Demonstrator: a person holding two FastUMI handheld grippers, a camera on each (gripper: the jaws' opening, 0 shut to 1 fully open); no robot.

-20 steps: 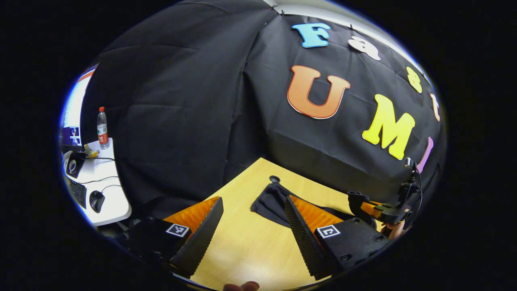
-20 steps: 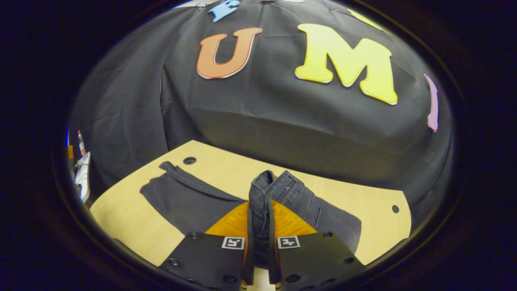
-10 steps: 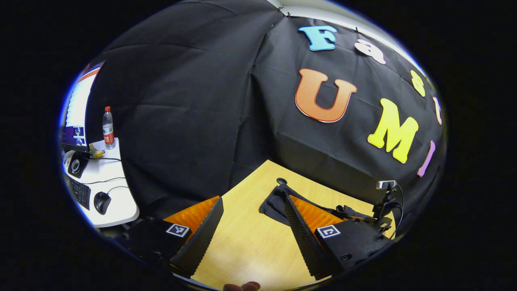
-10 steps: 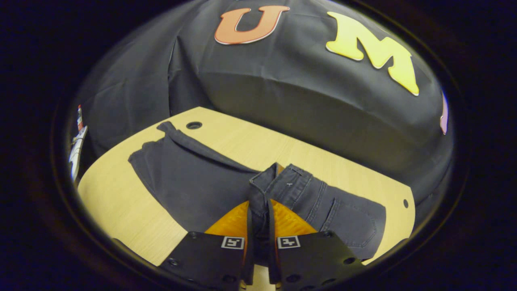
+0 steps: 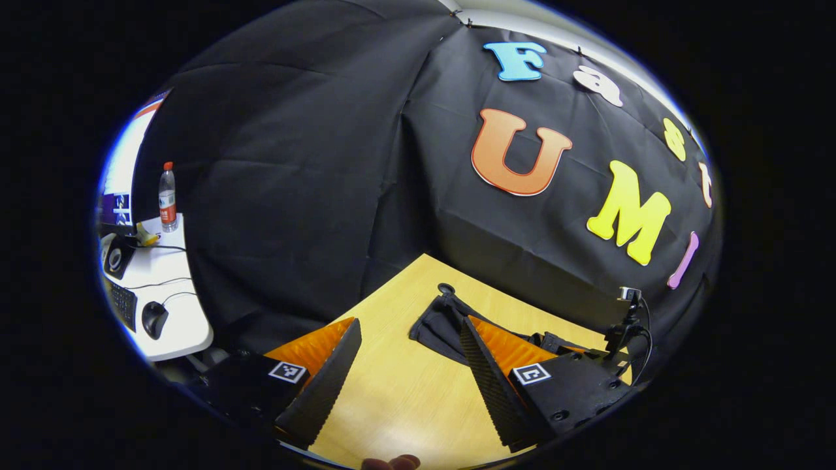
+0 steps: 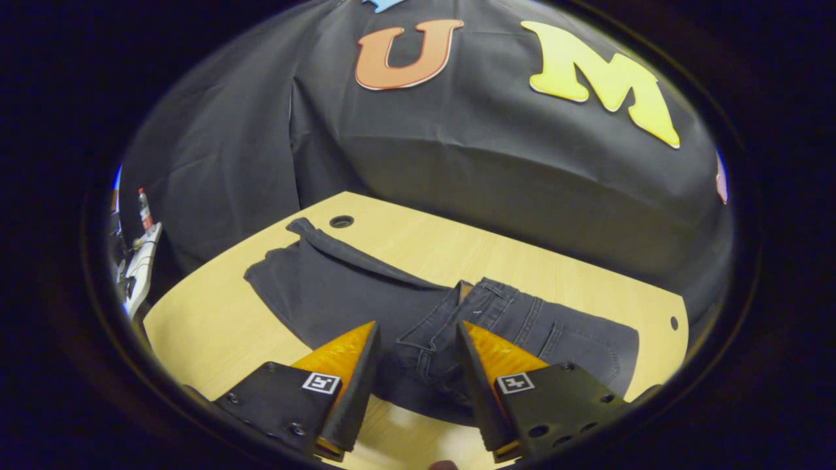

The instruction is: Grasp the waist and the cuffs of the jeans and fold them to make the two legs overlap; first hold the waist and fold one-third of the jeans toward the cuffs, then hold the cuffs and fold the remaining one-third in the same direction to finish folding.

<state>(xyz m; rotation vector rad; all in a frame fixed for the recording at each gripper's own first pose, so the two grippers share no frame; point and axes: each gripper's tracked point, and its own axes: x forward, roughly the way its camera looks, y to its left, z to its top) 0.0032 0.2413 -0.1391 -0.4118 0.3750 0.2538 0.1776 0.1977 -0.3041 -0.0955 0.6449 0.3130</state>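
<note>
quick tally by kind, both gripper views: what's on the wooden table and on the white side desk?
Jeans: 1
Grippers over the table: 2, left gripper and right gripper, both open
Bottle: 1
Mouse: 1
Keyboard: 1
Total: 6

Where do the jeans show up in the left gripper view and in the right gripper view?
Left gripper view: the jeans lie lower centre on the table, partly behind the right finger.
Right gripper view: the jeans spread across the lower middle, ahead of the open fingers.
Shared landmark: the round hole in the table, by the cuffs.
</note>
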